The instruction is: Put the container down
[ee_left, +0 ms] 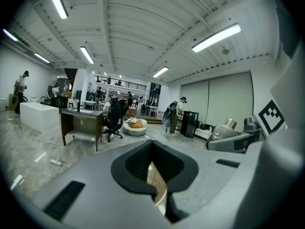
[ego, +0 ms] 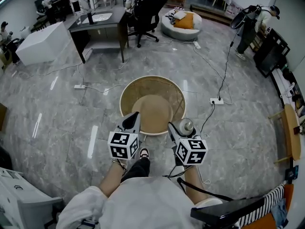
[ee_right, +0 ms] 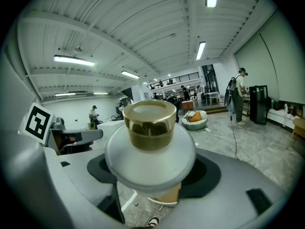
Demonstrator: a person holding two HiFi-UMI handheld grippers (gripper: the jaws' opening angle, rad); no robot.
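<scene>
In the head view, the left gripper (ego: 134, 116) and the right gripper (ego: 173, 128) are being held at the near rim of a round tan table (ego: 125, 93), with bare marble floor (ego: 62, 128) lying open all round it. The container (ego: 186, 126) is being gripped by the right gripper, clear of the tabletop. In the left gripper view, the jaws are being pressed together on nothing. In the right gripper view, the container's gold cap and white body are being shown clamped between the jaws, with floor beneath.

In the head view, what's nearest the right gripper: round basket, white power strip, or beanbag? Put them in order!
1. Round basket, just ahead of the right gripper.
2. White power strip, on the floor to the right.
3. Beanbag, far ahead.
</scene>
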